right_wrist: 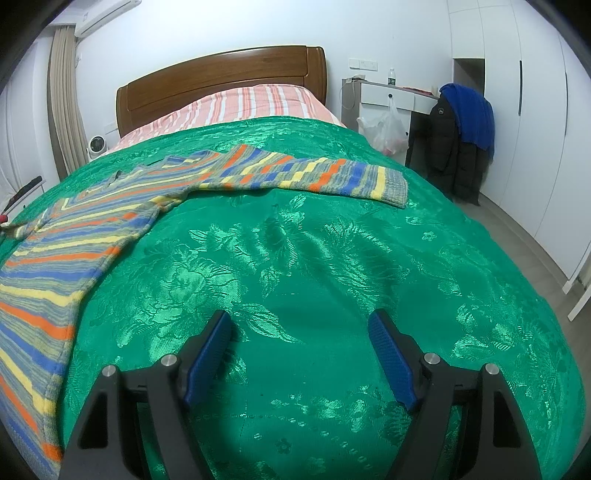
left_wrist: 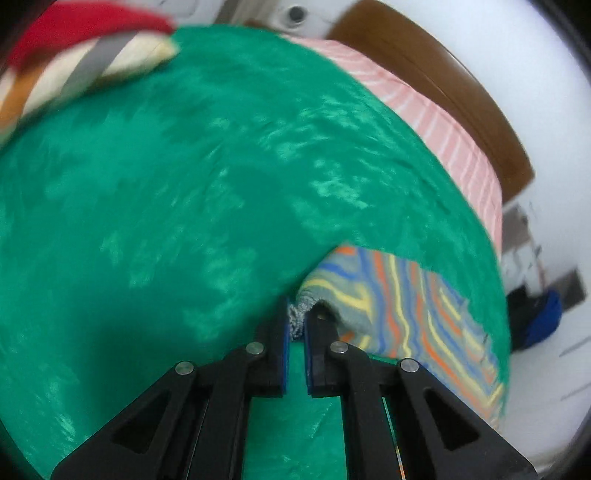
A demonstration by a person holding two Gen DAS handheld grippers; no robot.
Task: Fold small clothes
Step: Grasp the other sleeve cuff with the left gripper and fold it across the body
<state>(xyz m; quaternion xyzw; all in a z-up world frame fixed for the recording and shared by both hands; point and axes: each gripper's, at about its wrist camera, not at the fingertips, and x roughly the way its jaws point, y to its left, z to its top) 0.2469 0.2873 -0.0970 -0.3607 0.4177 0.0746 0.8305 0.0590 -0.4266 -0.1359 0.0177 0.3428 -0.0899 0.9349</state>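
While pinched, the sweater (left_wrist: 417,314) trails right of the left tool (left_wrist: 296,321).

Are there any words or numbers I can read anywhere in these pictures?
None can be read.
Black jacket: a small pale badge on the chest, too small to read.
Bottle: its label is too small to read.
Air conditioner: a small mark, too blurred to read.
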